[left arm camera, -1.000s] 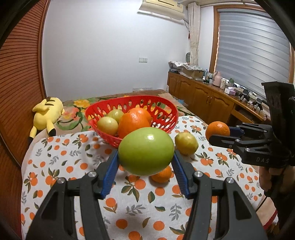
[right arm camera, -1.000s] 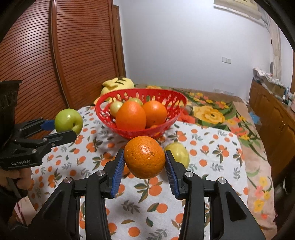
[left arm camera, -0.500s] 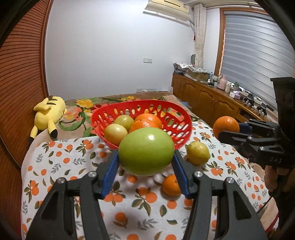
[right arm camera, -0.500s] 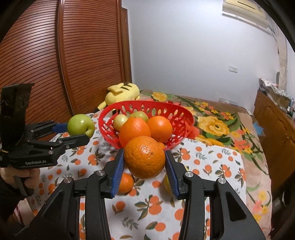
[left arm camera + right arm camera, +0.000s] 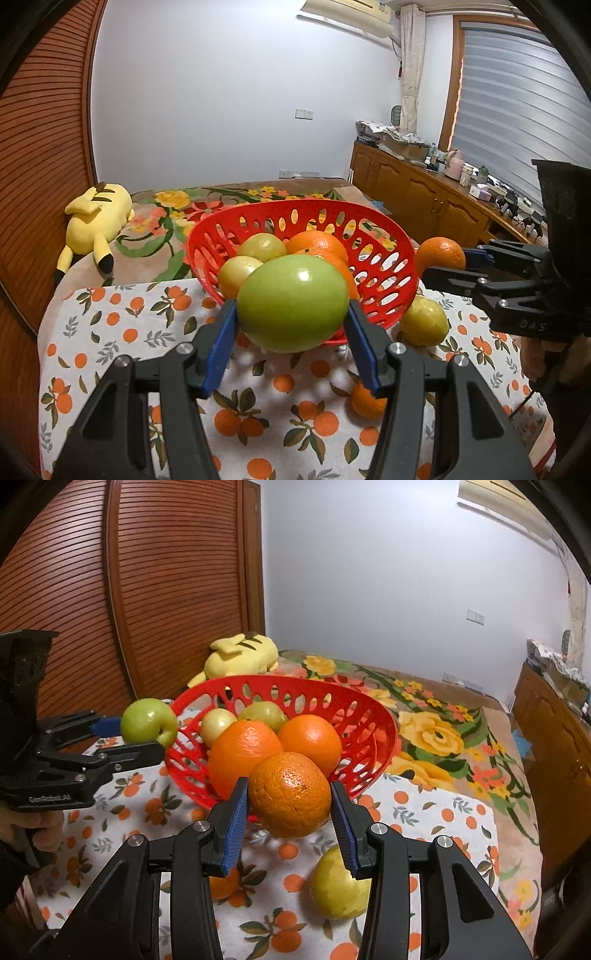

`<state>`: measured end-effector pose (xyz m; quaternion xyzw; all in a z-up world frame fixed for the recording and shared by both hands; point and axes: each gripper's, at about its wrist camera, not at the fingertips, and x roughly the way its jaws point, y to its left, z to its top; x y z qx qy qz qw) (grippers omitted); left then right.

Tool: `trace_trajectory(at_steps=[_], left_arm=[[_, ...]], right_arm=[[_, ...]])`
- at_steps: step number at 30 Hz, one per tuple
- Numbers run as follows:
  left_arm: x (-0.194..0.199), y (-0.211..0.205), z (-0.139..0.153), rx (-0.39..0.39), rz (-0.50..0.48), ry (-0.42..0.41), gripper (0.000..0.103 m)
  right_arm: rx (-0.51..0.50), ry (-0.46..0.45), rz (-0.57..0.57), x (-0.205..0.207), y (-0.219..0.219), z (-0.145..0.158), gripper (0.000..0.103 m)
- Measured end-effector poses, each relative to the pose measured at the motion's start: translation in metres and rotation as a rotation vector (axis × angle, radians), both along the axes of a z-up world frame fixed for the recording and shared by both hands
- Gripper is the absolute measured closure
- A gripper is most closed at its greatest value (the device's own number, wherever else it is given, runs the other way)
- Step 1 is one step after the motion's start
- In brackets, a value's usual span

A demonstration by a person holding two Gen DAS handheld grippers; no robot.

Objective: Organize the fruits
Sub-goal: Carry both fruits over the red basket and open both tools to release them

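Note:
My left gripper (image 5: 291, 325) is shut on a green apple (image 5: 292, 302) and holds it just above the near rim of the red basket (image 5: 384, 258). My right gripper (image 5: 290, 808) is shut on an orange (image 5: 290, 794), raised at the basket's (image 5: 373, 716) near rim. The basket holds two oranges (image 5: 310, 738) and two yellow-green fruits (image 5: 218, 723). In the right wrist view the left gripper and apple (image 5: 149, 722) sit at the basket's left edge. In the left wrist view the right gripper's orange (image 5: 441, 253) sits at its right edge.
A yellow-green fruit (image 5: 338, 880) and a small orange (image 5: 365, 400) lie on the orange-print tablecloth (image 5: 122, 332) in front of the basket. A yellow plush toy (image 5: 96, 225) lies on the floral cover behind. A wooden sideboard (image 5: 424, 192) stands far right.
Both grippers have moved forward and up toward the basket with their fruit. They now stand at its rim, one on each side.

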<state>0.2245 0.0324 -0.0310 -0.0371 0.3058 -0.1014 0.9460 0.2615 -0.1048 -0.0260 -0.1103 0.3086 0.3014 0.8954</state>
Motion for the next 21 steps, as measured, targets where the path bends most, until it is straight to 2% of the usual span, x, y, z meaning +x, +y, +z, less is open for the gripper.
trace_trajectory(at_steps=[12,21], left_arm=[[0.019,0.003,-0.004,0.014,-0.012,0.011,0.047],[0.034,0.007,-0.008,0.024,-0.002,0.016,0.047]], right_arm=[[-0.017,0.028,0.021,0.027,0.013,-0.013,0.060],[0.003,0.035,0.020,0.031,0.010,-0.012,0.059]])
